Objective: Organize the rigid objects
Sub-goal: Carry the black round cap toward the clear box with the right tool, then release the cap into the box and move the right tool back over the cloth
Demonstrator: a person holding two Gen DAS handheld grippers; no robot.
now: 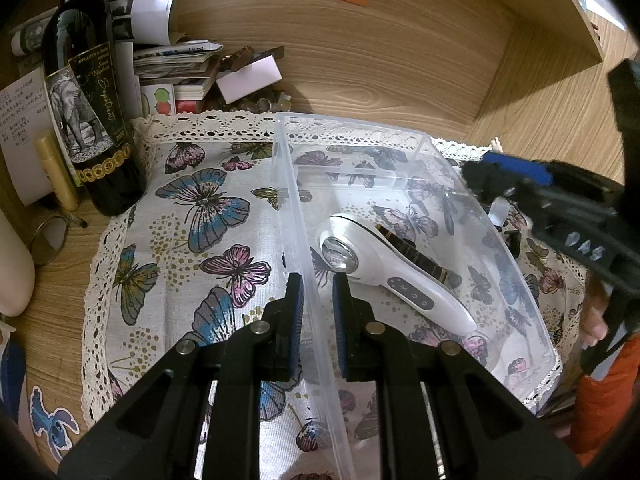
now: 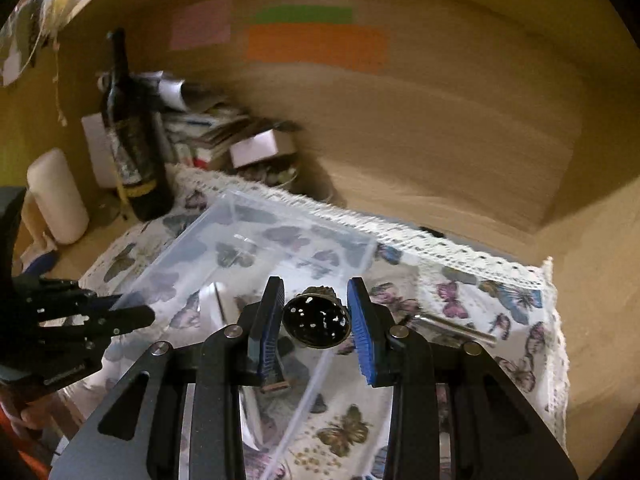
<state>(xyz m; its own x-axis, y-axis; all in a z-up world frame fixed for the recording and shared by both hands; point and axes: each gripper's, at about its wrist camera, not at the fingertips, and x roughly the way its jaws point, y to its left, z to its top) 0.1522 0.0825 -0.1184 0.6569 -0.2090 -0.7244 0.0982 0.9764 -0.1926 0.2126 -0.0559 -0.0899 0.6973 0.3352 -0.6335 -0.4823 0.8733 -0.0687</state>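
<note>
A clear plastic box [image 1: 288, 184] stands on the butterfly cloth [image 1: 200, 220]. My left gripper [image 1: 318, 304] is shut on the box's near left wall, one pad on each side of it. Inside the box a white handheld device [image 1: 384, 276] lies on a dark striped flat item [image 1: 424, 258]. My right gripper [image 2: 316, 318] is shut on a small round dark metal cup [image 2: 316, 324] with pale specks, held in the air above the cloth by the box's [image 2: 304, 220] right side. The right gripper [image 1: 480, 178] shows at the box's far right corner. The left gripper [image 2: 136, 316] is at the left edge.
A dark wine bottle [image 1: 92, 120] stands at the cloth's far left corner, with a paper stack [image 1: 176, 60] and small clutter behind. A silver metal cylinder [image 2: 452, 328] lies on the cloth right of the box. A white cylinder [image 2: 56, 196] stands left. Wooden walls enclose the back and right.
</note>
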